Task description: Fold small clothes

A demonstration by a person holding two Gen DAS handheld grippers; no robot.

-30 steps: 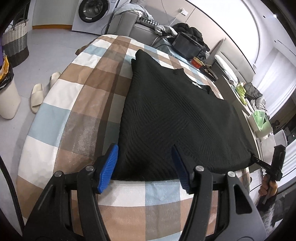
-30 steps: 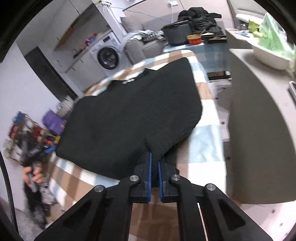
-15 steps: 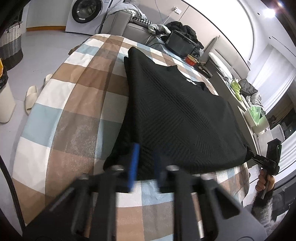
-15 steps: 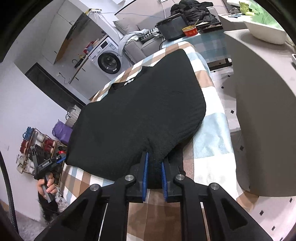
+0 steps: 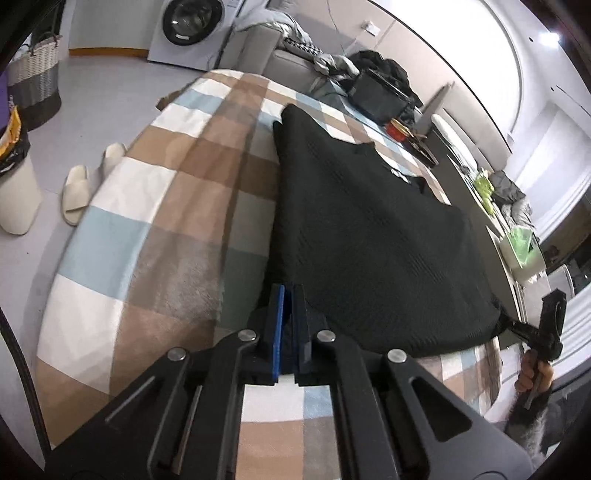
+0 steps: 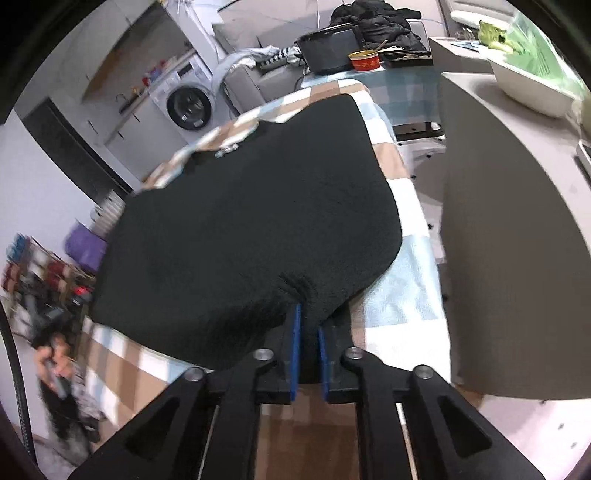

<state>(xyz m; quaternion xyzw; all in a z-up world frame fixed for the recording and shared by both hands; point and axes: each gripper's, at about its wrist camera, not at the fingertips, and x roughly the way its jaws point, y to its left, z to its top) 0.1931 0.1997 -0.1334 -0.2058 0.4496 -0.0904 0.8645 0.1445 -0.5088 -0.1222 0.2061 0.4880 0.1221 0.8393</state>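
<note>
A black knit sweater (image 5: 369, 229) lies spread flat on a checked blanket (image 5: 166, 206), collar at the far end. My left gripper (image 5: 288, 295) is shut on the sweater's near left hem corner. My right gripper (image 6: 308, 314) is at the near right corner of the sweater (image 6: 251, 221). Its jaws are opening, and puckered black fabric still fills the gap between the blue pads. In the left wrist view the right gripper (image 5: 511, 325) shows at the far right with the sweater corner drawn to a point at it. A hand (image 6: 51, 362) shows blurred at the lower left of the right wrist view.
Pale slippers (image 5: 77, 192), a white bin (image 5: 14, 199) and a woven basket (image 5: 35, 88) stand on the floor to the left. A washing machine (image 5: 188, 26) and a black case (image 5: 380, 96) are beyond the bed. A grey counter (image 6: 509, 236) runs close along the right, with a red bowl (image 6: 365, 61) behind.
My left gripper went from wide open to shut on the near left hem corner. My right gripper's pads have parted a little with the fabric still between them, and its view has rolled slightly.
</note>
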